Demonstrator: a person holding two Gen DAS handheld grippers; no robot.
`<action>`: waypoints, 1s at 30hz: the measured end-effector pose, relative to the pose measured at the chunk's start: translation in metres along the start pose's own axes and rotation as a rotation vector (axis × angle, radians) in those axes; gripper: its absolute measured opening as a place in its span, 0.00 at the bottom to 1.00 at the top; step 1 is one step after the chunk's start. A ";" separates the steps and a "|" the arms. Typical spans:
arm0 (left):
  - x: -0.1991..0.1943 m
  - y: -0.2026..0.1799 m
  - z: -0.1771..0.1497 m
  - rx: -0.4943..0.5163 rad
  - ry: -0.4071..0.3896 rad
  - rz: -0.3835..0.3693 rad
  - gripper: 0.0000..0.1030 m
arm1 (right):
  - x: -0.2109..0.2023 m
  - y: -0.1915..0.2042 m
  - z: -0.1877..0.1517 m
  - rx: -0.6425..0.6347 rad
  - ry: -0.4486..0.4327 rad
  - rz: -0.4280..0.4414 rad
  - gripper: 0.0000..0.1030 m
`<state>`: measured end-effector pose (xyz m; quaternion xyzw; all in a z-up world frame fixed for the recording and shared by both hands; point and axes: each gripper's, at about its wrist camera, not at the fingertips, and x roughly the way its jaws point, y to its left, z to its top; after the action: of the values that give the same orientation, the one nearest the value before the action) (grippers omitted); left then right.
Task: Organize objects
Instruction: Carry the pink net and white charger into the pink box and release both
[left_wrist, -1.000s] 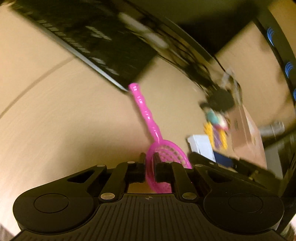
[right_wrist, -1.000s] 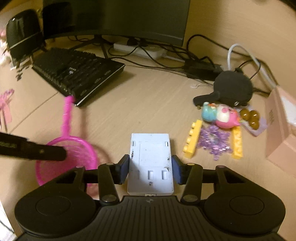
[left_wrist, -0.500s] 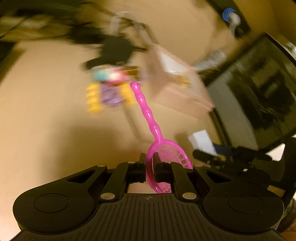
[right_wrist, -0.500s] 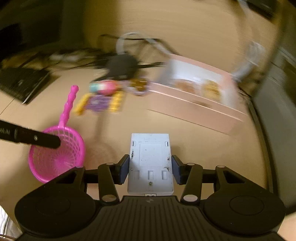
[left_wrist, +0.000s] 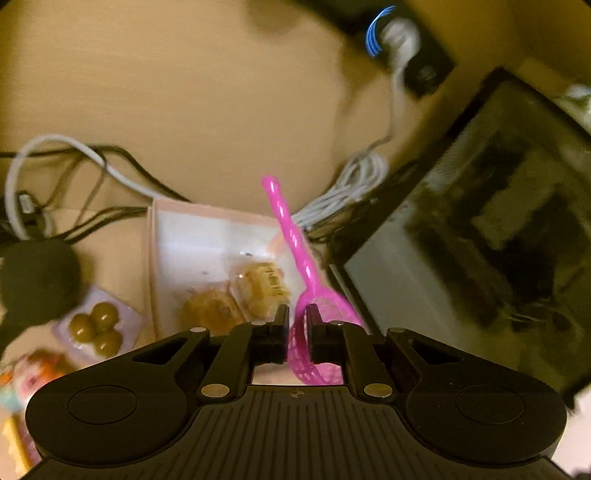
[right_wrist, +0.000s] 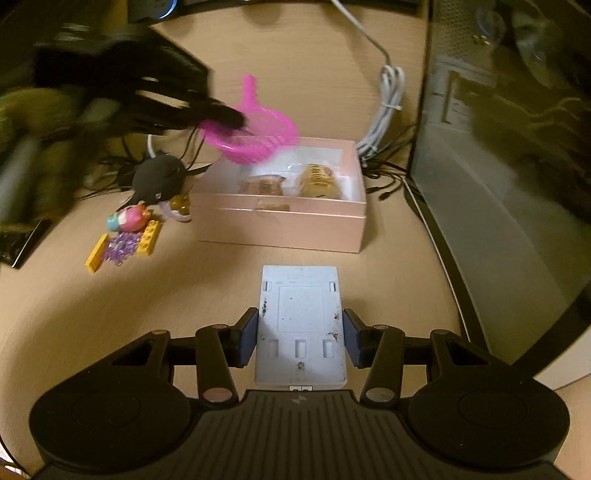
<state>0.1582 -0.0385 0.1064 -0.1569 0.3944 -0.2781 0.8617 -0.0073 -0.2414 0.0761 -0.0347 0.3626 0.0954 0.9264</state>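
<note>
Pink plastic sieve (left_wrist: 321, 314) sits rim-on between the left tongs (left_wrist: 296, 317), pinched at the basket edge so the handle sticks out ahead and upward; that leaves the mesh bowl free to drop, and my read is it's being carried to the pink box (left_wrist: 155, 258) for stowing. Left wrist view: the tongs hang over the box's right half, near its front wall; the jaws have just eased a touch apart, but the rim is between them and looks gripped. Inside the box: two wrapped pastries (left_wrist: 236, 295) on a white liner, rest of the floor bare. Left of the box on the table (left_wrist: 184, 92), a clear packet of brown balls (left_wrist: 96, 326) and a dark round object (left_wrist: 37, 280); white cable (left_wrist: 354, 181) bundled behind the box's far right corner. Right wrist view: the right tongs (right_wrist: 300, 338) are spread wide around a white flat plate (right_wrist: 300, 325), pads clamped on its two long edges, plate held flat and lengthwise, so it can slide in level. It's short of the box's near wall, above bare table. Same view shows the left tongs, blurred, holding the sieve above the box's far left corner. Loose toys – yellow bricks (right_wrist: 147, 233), purple crystals (right_wrist: 120, 246), a small figure (right_wrist: 129, 218) – lie on the table left of the box, not yet sorted. Judgement: sieve goes in first, plate next.
</note>
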 end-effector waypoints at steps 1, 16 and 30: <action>0.013 0.002 0.002 0.001 0.001 0.050 0.15 | 0.000 -0.001 -0.001 0.004 -0.001 -0.002 0.46; -0.053 0.048 -0.045 -0.021 -0.113 0.235 0.15 | 0.017 -0.015 0.062 0.001 -0.079 0.021 0.46; -0.126 0.074 -0.125 -0.071 -0.039 0.448 0.15 | 0.131 0.028 0.180 0.076 -0.022 0.118 0.72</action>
<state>0.0216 0.0904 0.0652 -0.1010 0.4123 -0.0627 0.9033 0.2010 -0.1700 0.1198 0.0230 0.3570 0.1362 0.9238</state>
